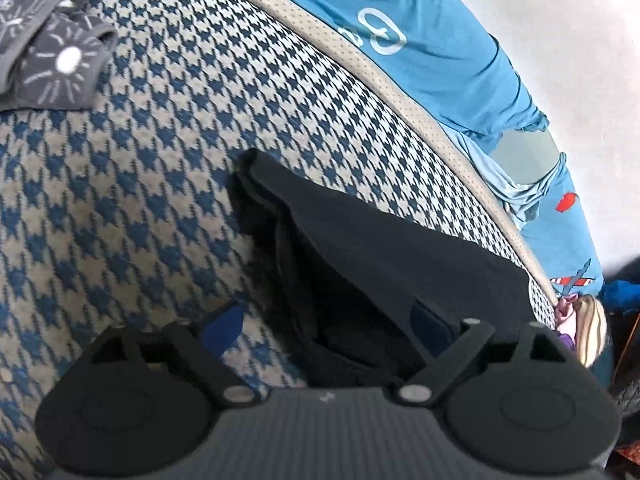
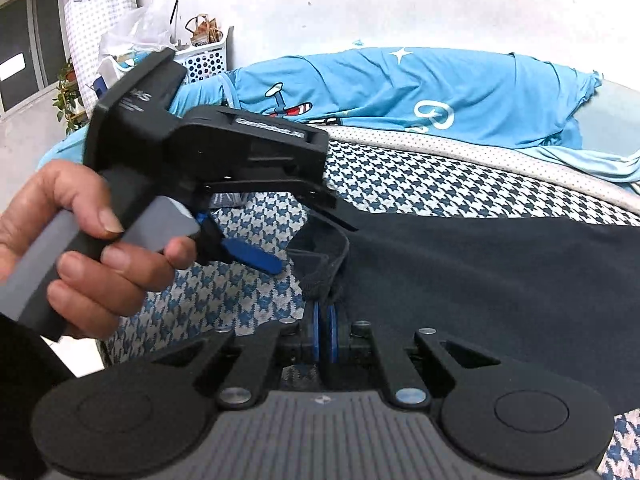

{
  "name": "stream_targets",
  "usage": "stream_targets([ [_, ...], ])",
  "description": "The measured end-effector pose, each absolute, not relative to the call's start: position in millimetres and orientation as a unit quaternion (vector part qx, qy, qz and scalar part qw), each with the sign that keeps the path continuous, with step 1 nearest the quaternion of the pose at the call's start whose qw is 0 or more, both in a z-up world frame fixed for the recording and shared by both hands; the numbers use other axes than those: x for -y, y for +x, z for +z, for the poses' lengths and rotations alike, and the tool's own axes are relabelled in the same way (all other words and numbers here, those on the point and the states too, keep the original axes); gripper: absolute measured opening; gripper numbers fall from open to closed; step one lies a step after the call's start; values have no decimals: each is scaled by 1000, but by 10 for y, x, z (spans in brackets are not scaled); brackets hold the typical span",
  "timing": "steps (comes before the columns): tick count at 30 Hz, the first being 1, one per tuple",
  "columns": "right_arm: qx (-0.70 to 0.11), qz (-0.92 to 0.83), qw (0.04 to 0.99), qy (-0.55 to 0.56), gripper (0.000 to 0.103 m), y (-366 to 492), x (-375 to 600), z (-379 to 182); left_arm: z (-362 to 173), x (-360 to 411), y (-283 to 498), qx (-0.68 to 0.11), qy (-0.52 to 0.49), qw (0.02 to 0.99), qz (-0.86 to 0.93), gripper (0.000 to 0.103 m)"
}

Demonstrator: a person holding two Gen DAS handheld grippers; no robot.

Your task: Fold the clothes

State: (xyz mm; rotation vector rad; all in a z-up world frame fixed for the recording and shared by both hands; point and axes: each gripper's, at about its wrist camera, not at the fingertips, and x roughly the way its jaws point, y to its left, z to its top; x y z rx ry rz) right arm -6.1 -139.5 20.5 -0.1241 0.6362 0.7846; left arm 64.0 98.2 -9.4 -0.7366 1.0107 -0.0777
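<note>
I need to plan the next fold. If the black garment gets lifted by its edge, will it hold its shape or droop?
The black garment will probably droop: its edge already buckles into soft folds where the right hand-held gripper pinches it. It looks thin and light, lying flat on the houndstooth cover. That woven cover may drag on it if pushed.

Both views are evenly and softly lit, bright enough, with no hard shadows. The white wall (image 2: 400, 8) is washed nearly featureless. Fisheye bending curves the houndstooth bed cover (image 1: 180, 140) strongly toward the rims, and dark vignette corners show at 11 and 1 o'clock. The black garment (image 2: 500, 280) loses fold detail in its darkness. The person's hand (image 2: 72, 248) at 9 o'clock looks slightly soft.
</note>
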Motion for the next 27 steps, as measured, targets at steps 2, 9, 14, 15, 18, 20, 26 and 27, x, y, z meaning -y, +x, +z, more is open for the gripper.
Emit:
stream_targets([
  [2, -303, 376, 874, -60, 6, -68, 1403, 202, -106, -939, 664, -474, -348, 808, -38, 90],
  [9, -316, 381, 867, -47, 6, 25, 1398, 42, -176, -794, 712, -479, -350, 804, -43, 44],
  [14, -315, 395, 862, -49, 6, -45, 1368, 13, -155, -776, 676, -471, -339, 814, -26, 14],
  [15, -314, 399, 860, -48, 6, -56, 1359, 15, -139, -781, 663, -467, -337, 817, -23, 10],
  [18, -309, 410, 857, -47, 6, -88, 1328, 25, -88, -789, 628, -456, -329, 827, -15, 9],
  [20, -306, 417, 855, -45, 6, -109, 1307, 32, -54, -790, 607, -451, -321, 833, -12, 9],
  [26, -310, 433, 846, -34, 6, -121, 1185, 22, 19, -930, 522, -439, -314, 842, 7, 9],
  [27, -311, 436, 844, -33, 6, -123, 1161, 18, 29, -953, 508, -438, -312, 843, 12, 9],
])
